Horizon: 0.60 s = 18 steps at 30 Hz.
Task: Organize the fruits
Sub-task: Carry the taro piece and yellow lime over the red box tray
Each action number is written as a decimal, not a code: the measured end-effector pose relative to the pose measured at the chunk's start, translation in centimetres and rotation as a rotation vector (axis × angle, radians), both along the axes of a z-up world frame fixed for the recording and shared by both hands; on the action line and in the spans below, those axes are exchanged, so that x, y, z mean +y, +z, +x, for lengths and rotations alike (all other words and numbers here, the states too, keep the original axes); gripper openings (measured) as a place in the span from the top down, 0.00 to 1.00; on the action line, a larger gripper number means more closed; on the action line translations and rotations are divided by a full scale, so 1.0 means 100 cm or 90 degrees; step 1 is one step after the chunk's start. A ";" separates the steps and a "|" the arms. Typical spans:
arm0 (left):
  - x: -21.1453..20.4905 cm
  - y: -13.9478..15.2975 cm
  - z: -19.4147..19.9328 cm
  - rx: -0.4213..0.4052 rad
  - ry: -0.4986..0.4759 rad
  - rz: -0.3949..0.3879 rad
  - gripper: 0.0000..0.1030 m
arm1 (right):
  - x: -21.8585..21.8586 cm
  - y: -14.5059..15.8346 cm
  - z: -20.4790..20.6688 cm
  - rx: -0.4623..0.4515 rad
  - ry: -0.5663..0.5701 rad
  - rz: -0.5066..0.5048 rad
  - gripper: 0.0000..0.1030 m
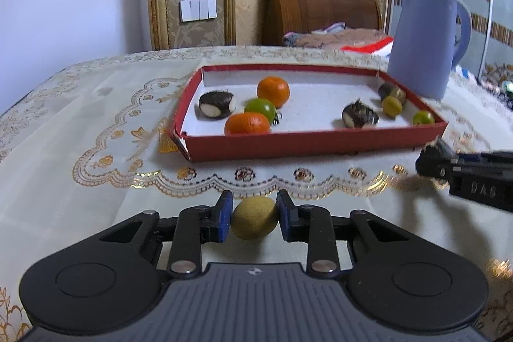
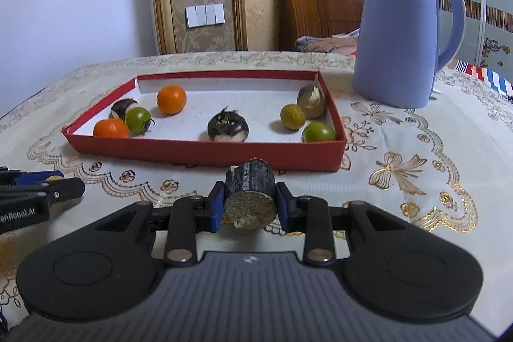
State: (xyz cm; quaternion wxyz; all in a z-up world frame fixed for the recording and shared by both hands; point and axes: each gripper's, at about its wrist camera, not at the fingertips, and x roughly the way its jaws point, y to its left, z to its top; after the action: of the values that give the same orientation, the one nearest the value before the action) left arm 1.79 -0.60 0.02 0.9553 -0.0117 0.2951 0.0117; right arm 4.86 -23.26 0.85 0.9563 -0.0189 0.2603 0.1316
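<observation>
My left gripper [image 1: 254,215] is shut on a small yellow-brown round fruit [image 1: 254,217], its blue pads [image 1: 225,218] pressing both sides just above the tablecloth. My right gripper [image 2: 249,204] is shut on a dark water chestnut [image 2: 250,197] with a flat cut face toward the camera. Ahead lies a red box [image 1: 320,145] with a white floor. It holds two oranges [image 1: 273,91], green fruits [image 1: 260,108], dark water chestnuts [image 1: 218,104] and a yellowish fruit [image 1: 391,106]. From the right wrist view the same red box [image 2: 205,151] sits just beyond the held chestnut.
A blue plastic jug [image 2: 400,37] stands on the table at the box's far right corner, also seen as the jug [image 1: 423,44] in the left wrist view. The embroidered tablecloth [image 1: 96,133] covers the table. A wooden headboard [image 2: 320,12] and bedding lie beyond the far edge.
</observation>
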 end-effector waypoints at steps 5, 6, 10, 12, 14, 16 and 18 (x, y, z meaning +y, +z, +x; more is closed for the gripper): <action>0.001 0.008 0.003 -0.005 0.007 -0.008 0.72 | -0.005 0.006 -0.003 -0.026 -0.015 0.011 0.70; -0.001 0.010 0.005 -0.007 0.007 -0.002 0.72 | -0.006 0.009 -0.004 -0.035 -0.018 0.008 0.70; -0.007 0.020 0.015 -0.014 -0.002 0.002 0.72 | -0.006 0.018 0.001 -0.049 -0.024 0.002 0.70; -0.011 0.025 0.024 -0.016 -0.005 -0.001 0.72 | -0.004 0.021 0.007 -0.054 -0.026 -0.004 0.70; -0.014 0.026 0.035 -0.015 -0.004 0.002 0.72 | -0.001 0.024 0.014 -0.055 -0.023 -0.011 0.70; -0.018 0.027 0.046 -0.011 -0.005 -0.001 0.72 | 0.003 0.025 0.023 -0.052 -0.023 -0.017 0.70; -0.020 0.028 0.056 -0.010 -0.004 -0.010 0.72 | 0.005 0.026 0.034 -0.047 -0.029 -0.013 0.70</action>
State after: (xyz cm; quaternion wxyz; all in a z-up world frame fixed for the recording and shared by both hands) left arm 7.35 -2.62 2.78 0.9576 -0.0184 0.2875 0.0064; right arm 8.25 -22.78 3.49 0.9678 -0.0273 0.2264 0.1065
